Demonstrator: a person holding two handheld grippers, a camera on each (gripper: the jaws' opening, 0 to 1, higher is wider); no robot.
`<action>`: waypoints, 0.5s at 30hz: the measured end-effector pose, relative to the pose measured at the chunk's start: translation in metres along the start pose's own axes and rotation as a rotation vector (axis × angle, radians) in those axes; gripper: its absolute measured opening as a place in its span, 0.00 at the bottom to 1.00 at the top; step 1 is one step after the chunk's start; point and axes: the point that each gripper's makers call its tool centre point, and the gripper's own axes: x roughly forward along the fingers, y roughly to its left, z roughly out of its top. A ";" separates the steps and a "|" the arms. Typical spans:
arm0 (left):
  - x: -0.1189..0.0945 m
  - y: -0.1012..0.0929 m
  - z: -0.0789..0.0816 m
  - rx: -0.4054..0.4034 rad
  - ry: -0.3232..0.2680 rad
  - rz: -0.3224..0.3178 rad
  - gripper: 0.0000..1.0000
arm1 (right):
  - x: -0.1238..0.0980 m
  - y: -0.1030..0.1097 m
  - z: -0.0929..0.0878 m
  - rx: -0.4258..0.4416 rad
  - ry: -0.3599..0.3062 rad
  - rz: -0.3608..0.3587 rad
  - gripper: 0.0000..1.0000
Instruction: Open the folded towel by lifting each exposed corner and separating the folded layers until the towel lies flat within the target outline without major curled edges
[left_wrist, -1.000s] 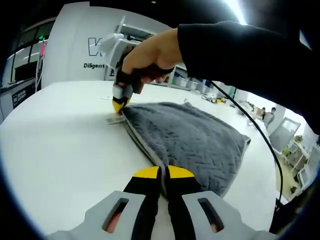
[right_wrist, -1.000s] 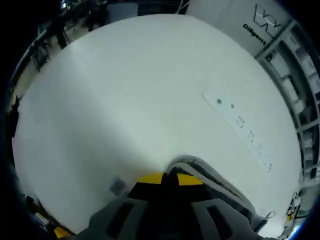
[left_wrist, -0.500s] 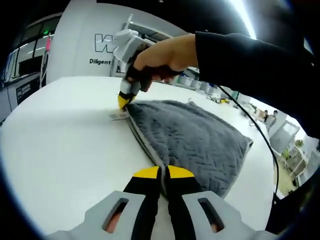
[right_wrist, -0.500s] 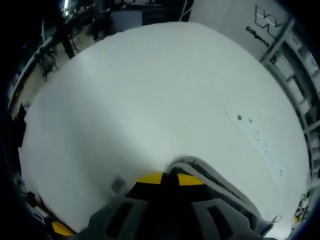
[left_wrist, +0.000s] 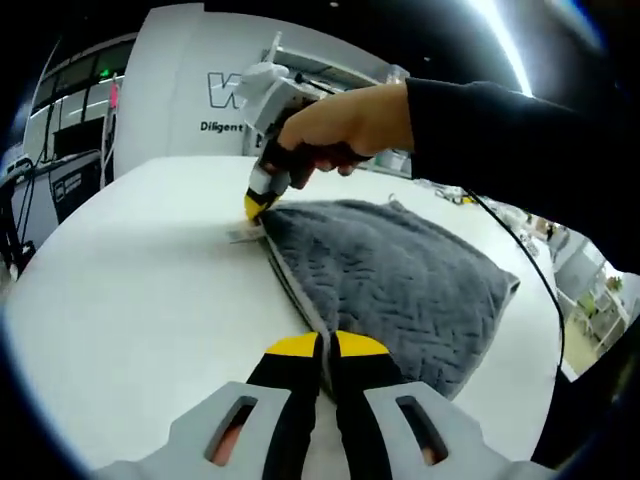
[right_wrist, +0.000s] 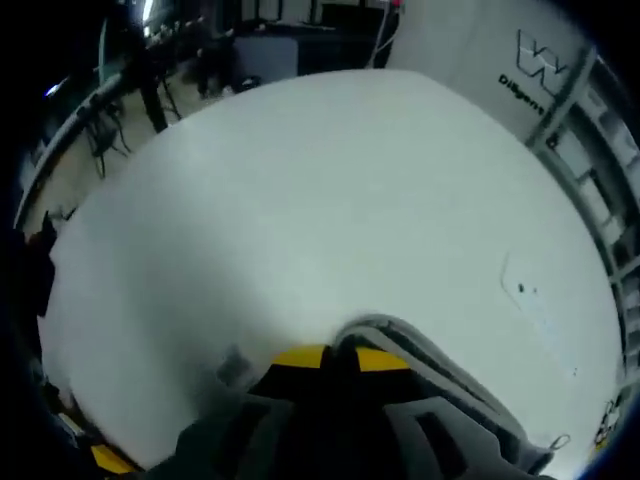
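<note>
- Left gripper view: the left gripper (left_wrist: 327, 345), grey-bodied with yellow-tipped black jaws, is rising from the bottom and pointing forward over the round white table (left_wrist: 130, 280).
- Its jaws are pressing together, pinching the near corner of the folded grey quilted towel with a pale edge binding (left_wrist: 390, 270).
- The towel is lying on the table, spreading away from those jaws to the right and toward the far side.
- A person's hand (left_wrist: 345, 125), coming out of a dark sleeve (left_wrist: 500, 130) from the upper right, is gripping the right gripper (left_wrist: 256, 207) and angling it downward.
- That gripper's yellow tip is meeting the towel's far corner; whether its jaws are parted is hard to judge here.
- A black cable (left_wrist: 525, 265) is trailing past the towel's right side.
- Right gripper view: the right gripper (right_wrist: 335, 357) is looking down across the white table (right_wrist: 300, 200).
- Its yellow-tipped jaws are lying pressed together, gripping the pale-edged towel corner (right_wrist: 400, 335), which is curving just above the tips.
</note>
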 end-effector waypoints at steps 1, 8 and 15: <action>-0.003 0.004 -0.001 0.001 0.005 0.004 0.02 | 0.001 0.003 0.003 -0.002 -0.002 0.003 0.05; -0.021 0.032 -0.004 0.005 0.019 0.059 0.02 | 0.006 0.025 0.020 0.020 -0.031 0.023 0.05; -0.035 0.051 -0.009 0.004 0.028 0.098 0.02 | 0.009 0.048 0.030 0.004 -0.031 0.032 0.05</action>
